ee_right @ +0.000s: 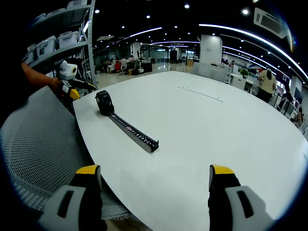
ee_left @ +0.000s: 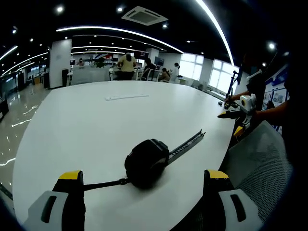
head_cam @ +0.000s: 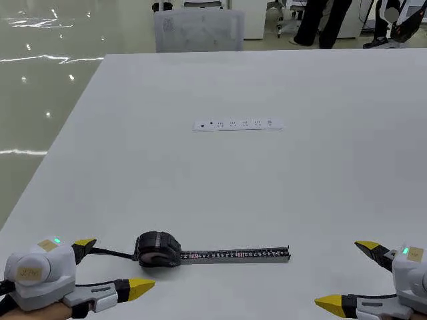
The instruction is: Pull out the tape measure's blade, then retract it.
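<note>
The left tool (head_cam: 115,265) and right tool (head_cam: 347,275) gape wide and empty, flanking the tape measure (head_cam: 159,249), its blade (head_cam: 233,254) lying extended, seemingly awaiting retraction.

Lit brightly and evenly from ceiling strips (ee_right: 240,30), with glare on the floor (head_cam: 47,80), faint shadows, sharp centres, bent fisheye edges.

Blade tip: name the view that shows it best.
Right gripper view: the blade tip lies closest there, its end plate clear. The head view shows it small, from above; the left gripper view shows it far off, beyond the case.
</note>
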A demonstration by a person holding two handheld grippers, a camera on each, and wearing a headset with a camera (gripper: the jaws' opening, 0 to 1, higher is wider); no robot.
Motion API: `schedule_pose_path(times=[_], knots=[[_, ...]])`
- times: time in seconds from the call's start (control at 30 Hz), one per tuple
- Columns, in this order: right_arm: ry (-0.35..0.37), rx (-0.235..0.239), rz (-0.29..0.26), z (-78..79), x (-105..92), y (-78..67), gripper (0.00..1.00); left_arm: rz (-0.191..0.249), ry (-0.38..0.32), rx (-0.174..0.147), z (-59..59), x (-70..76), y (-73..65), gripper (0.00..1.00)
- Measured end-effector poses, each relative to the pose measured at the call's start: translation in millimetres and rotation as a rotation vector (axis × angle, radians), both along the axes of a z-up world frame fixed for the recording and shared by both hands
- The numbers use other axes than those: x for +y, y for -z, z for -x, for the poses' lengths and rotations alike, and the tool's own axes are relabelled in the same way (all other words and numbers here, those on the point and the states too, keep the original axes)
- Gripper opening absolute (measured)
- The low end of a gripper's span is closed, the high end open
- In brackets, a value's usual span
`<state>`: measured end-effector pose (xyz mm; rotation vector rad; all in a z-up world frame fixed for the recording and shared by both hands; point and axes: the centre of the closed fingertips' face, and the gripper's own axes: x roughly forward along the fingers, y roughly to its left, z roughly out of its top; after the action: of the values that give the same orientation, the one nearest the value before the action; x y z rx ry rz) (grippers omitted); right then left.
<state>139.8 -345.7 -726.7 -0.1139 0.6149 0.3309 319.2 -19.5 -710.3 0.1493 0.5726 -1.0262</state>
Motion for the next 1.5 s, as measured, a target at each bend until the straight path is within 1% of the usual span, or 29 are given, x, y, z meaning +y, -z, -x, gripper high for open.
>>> schedule_pose_path(times=[0.1,0.2,0.3,0.4,0.47,0.57,0.6,0.67,0.77,0.87,0.93,1.0,1.13,1.17,1.3,1.33,1.37,1.43,1.5], knots=[[-0.007,0.010,0.007,1.3,0.5,3.6,0.94,-0.003,-0.001,-0.010,-1.4,-0.9,-1.0,1.00],[-0.010,0.012,0.000,2.3,3.2,1.5,0.94,-0.010,0.000,-0.019,-3.1,-0.3,-0.4,1.00],[-0.024,0.014,0.010,2.8,2.9,1.7,0.93,-0.009,-0.009,-0.014,-6.4,3.0,3.6,1.00],[-0.026,0.013,0.015,2.6,1.8,1.4,0.93,-0.011,-0.012,-0.004,-3.8,4.1,4.9,1.00],[-0.024,0.009,0.012,3.0,1.9,0.5,0.93,-0.014,-0.009,-0.007,-1.9,4.8,4.3,1.00],[-0.022,0.007,0.011,4.1,1.9,-0.2,0.93,-0.009,-0.022,-0.002,-2.4,6.8,2.6,1.00],[-0.023,0.006,0.008,4.5,2.6,-0.2,0.93,-0.005,-0.032,-0.006,-3.2,7.9,1.2,1.00],[-0.028,0.008,0.015,5.3,2.8,1.0,0.93,-0.004,-0.047,-0.003,-3.9,9.2,0.7,1.00],[-0.035,0.012,0.019,5.5,3.1,2.5,0.93,0.003,-0.055,-0.008,-3.1,10.1,-1.4,1.00],[-0.039,0.008,0.022,4.6,2.9,0.9,0.93,-0.001,-0.050,-0.013,-0.6,9.7,-1.3,1.00],[-0.043,0.009,0.028,4.8,2.2,0.3,0.93,-0.016,-0.050,-0.011,1.5,9.7,0.8,1.00],[-0.046,0.010,0.032,5.2,1.6,-0.4,0.93,-0.021,-0.050,-0.015,2.7,9.0,1.1,1.00],[-0.054,0.009,0.030,5.3,2.3,-4.3,0.93,-0.025,-0.050,-0.016,3.8,4.7,-0.8,1.00],[-0.059,0.006,0.034,4.9,1.8,-5.5,0.93,-0.027,-0.051,-0.014,2.9,2.7,-2.6,1.00],[-0.063,-0.003,0.041,2.2,-1.1,-8.5,0.93,-0.032,-0.062,-0.031,-5.9,-6.2,-12.1,1.00],[-0.064,-0.004,0.043,1.5,-1.7,-9.0,0.93,-0.035,-0.066,-0.037,-9.0,-8.1,-12.0,1.00],[-0.068,-0.005,0.048,0.7,-3.1,-8.2,0.93,-0.046,-0.076,-0.041,-12.8,-10.1,-13.8,1.00],[-0.081,0.002,0.059,0.0,-4.1,-8.0,0.93,-0.039,-0.090,-0.056,-18.9,-15.4,-22.2,1.00],[-0.088,0.004,0.062,-1.4,-5.5,-8.9,0.93,-0.030,-0.103,-0.043,-20.5,-18.3,-25.8,1.00]])
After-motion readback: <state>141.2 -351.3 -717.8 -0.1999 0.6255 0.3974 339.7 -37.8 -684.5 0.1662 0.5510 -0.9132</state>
